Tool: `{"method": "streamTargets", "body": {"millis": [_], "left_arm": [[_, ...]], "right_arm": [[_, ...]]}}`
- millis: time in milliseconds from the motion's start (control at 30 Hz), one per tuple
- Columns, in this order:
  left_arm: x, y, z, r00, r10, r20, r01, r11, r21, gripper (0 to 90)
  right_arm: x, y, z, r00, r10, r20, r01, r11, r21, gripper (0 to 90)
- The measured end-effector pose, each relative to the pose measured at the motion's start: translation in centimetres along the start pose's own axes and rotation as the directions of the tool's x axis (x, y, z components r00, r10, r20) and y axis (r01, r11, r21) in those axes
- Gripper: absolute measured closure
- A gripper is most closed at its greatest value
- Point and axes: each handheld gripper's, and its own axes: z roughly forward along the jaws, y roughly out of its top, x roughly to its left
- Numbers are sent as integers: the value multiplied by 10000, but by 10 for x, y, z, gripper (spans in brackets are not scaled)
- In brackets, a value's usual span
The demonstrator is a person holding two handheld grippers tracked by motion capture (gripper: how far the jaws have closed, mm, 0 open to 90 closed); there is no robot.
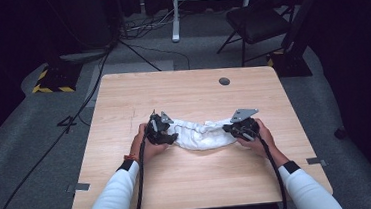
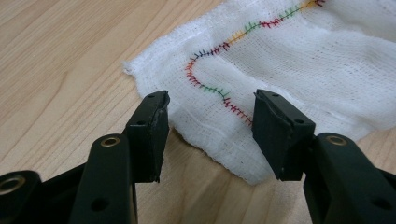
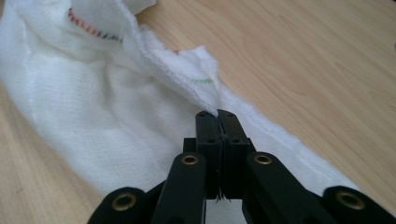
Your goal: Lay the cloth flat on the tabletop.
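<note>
Left gripper [image 2: 210, 105]: jaws spread wide, straddling the near corner of the white cloth [image 2: 299, 60], not gripping it. Right gripper [image 3: 217, 114]: jaws pressed together, pinching a raised fold at the cloth's edge. Cloth, bunched, with multicoloured stitching [image 2: 219, 91], lies mid-table [image 1: 182, 84] between both grippers.

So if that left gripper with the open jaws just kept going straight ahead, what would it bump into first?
Most likely the white cloth. The left gripper is open, and the cloth's near edge with the coloured stitching lies right between its jaws. How high it sits above the table is hard to judge.
</note>
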Motion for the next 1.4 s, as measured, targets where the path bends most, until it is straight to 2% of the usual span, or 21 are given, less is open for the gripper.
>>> {"method": "streamTargets", "body": {"millis": [100, 167, 367, 500, 600, 767, 900, 1033, 1167, 1233, 1300, 1367, 1400], "left_arm": [[1, 0, 0, 10000, -48, -21, 48, 10000, 6, 459], [2, 0, 0, 10000, -76, -20, 76, 10000, 27, 452], [5, -2, -2, 9998, -190, -45, 190, 9998, 59, 451], [8, -1, 0, 9991, -354, -214, 356, 9993, 94, 409], [10, 1, 1, 9986, -385, -355, 388, 9992, 95, 409], [13, 1, 2, 9979, -578, -288, 580, 9983, 91, 386], [13, 2, 3, 9974, -553, -466, 555, 9985, 40, 381], [13, 1, 3, 9973, -567, -474, 568, 9984, 12, 380], [11, 3, 3, 9973, -381, -621, 387, 9992, 88, 381], [11, 2, 3, 9972, -438, -607, 443, 9990, 76, 382], [12, 2, 3, 9968, -561, -565, 566, 9984, 68, 381], [12, 1, 3, 9962, -661, -570, 664, 9978, 35, 375], [12, 1, 3, 9959, -722, -548, 724, 9974, 23, 369]], "right_arm": [[-7, -1, -6, 9993, 287, 232, -282, 9993, -244, 894], [-10, -2, -8, 9986, 489, 180, -481, 9980, -407, 895], [-16, -1, -14, 9962, 605, 624, -576, 9972, -470, 896], [-24, 2, -17, 9924, 779, 947, -732, 9959, -527, 897], [-30, 7, -19, 9854, 884, 1458, -785, 9943, -720, 897], [-41, 11, -18, 9755, 1046, 1934, -937, 9935, -648, 897], [-52, 7, -14, 9616, 1334, 2399, -1246, 9909, -517, 897], [-62, 1, -10, 9486, 1709, 2665, -1671, 9852, -370, 897], [-68, -5, -4, 9407, 1883, 2821, -1935, 9810, -96, 891], [-69, -8, -3, 9422, 2003, 2685, -2050, 9787, -110, 859], [-68, -10, -2, 9449, 1891, 2674, -1986, 9800, 88, 786], [-67, -13, -3, 9572, 1858, 2218, -1936, 9810, 137, 726], [-66, -15, -5, 9576, 1871, 2191, -1949, 9807, 142, 691]]}}
